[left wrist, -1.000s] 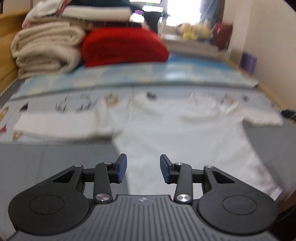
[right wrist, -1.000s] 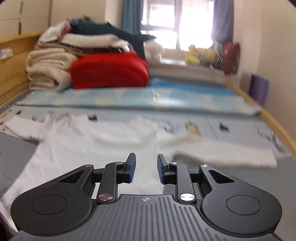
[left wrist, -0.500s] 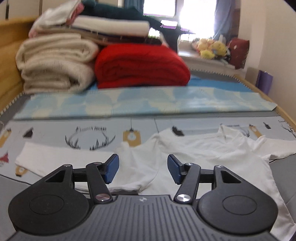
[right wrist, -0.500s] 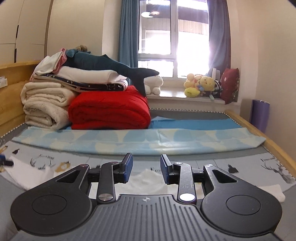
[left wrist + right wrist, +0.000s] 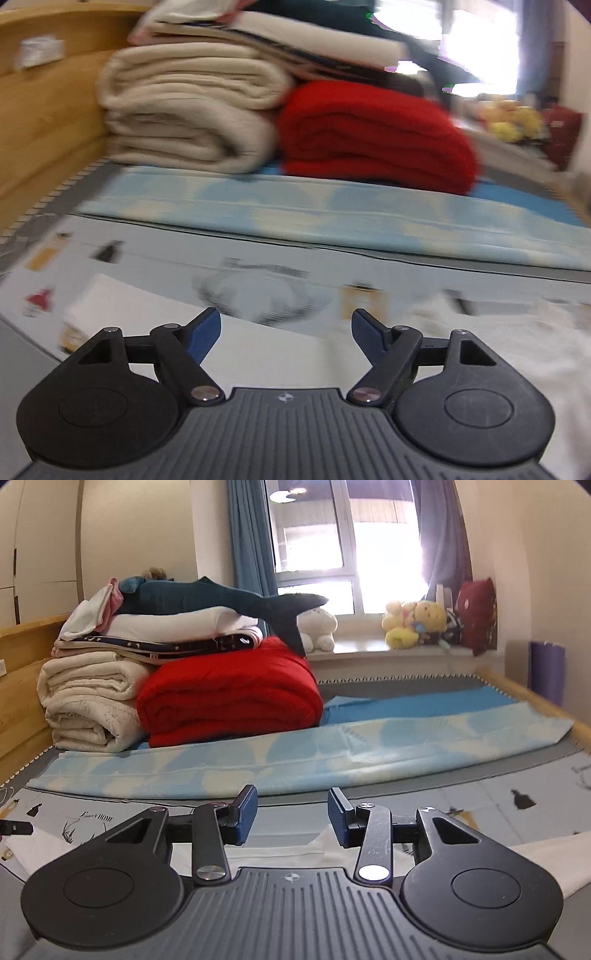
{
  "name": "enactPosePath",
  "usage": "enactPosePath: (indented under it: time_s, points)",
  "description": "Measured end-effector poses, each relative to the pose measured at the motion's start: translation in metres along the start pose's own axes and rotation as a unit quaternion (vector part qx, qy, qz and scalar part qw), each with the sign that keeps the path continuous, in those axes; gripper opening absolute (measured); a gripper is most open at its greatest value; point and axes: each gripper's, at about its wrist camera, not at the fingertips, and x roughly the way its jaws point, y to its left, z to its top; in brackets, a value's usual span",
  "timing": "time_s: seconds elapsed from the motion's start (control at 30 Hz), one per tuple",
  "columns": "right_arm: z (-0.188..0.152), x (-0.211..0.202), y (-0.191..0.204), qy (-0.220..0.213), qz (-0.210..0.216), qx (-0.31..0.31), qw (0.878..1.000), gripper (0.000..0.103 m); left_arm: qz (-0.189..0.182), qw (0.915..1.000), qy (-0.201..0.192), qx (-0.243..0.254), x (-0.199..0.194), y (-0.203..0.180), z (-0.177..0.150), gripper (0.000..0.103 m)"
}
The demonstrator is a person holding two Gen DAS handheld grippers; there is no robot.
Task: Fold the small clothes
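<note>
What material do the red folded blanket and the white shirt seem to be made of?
Red blanket: probably a thick knit or fleece, matte, with soft rounded folds. White shirt: seemingly thin woven or jersey cotton, matte, lying flat with small wrinkles; blur leaves the weave unclear.

One white shirt (image 5: pixel 280 853) lies on the printed play mat (image 5: pixel 480 805), near its front edge. At the mat's far left corner sit one folded red blanket (image 5: pixel 229 694), one cream blanket (image 5: pixel 88 701) and one plush shark (image 5: pixel 207 598). One purple roll (image 5: pixel 546 672) stands at the far right, and one red cushion (image 5: pixel 476 616) leans on the windowsill.
</note>
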Motion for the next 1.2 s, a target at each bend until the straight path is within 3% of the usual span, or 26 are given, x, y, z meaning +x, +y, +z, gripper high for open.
enactPosePath:
  time_s: [0.23,0.33,0.47,0.53,0.67,0.7,0.73,0.8,0.83,0.87,1.03,1.2]
  points:
    - [-0.007,0.022,0.016,0.032,0.035,-0.032,0.998,0.044,0.049,0.9937,0.037,-0.094,0.072,0.086,0.001,0.077]
    - [-0.009,0.027,0.023,0.034,0.028,-0.065,0.997,0.044,0.054,0.9861,0.039,-0.152,0.093,0.125,-0.001,0.076]
    - [-0.009,0.032,0.027,0.039,0.029,-0.076,0.996,0.044,0.095,0.978,0.038,-0.182,0.118,0.161,-0.003,0.076]
    - [-0.01,0.032,0.028,0.044,0.027,-0.078,0.996,0.044,0.115,0.9697,0.048,-0.21,0.133,0.181,-0.012,0.077]
    - [-0.014,0.034,0.031,0.058,0.029,-0.076,0.995,0.044,0.154,0.9444,0.065,-0.283,0.157,0.219,-0.032,0.075]
    - [-0.015,0.034,0.033,0.061,0.032,-0.081,0.994,0.044,0.155,0.9429,0.057,-0.289,0.156,0.223,-0.036,0.075]
    - [-0.017,0.033,0.035,0.063,0.034,-0.088,0.994,0.044,0.158,0.9454,0.047,-0.281,0.156,0.223,-0.037,0.074]
    - [-0.019,0.033,0.038,0.066,0.036,-0.099,0.992,0.044,0.163,0.9511,0.047,-0.258,0.159,0.218,-0.035,0.053]
    - [-0.02,0.033,0.04,0.069,0.039,-0.101,0.992,0.044,0.156,0.9551,0.048,-0.247,0.16,0.216,-0.033,0.022]
    - [-0.02,0.033,0.04,0.071,0.041,-0.101,0.992,0.044,0.149,0.9576,0.051,-0.242,0.159,0.214,-0.032,0.004]
    - [-0.019,0.035,0.04,0.084,0.037,-0.092,0.992,0.044,0.133,0.9671,0.019,-0.216,0.133,0.179,-0.017,0.004]
    - [-0.018,0.028,0.041,0.097,0.026,-0.08,0.992,0.038,0.059,0.9761,-0.021,-0.208,0.078,0.114,0.007,0.004]
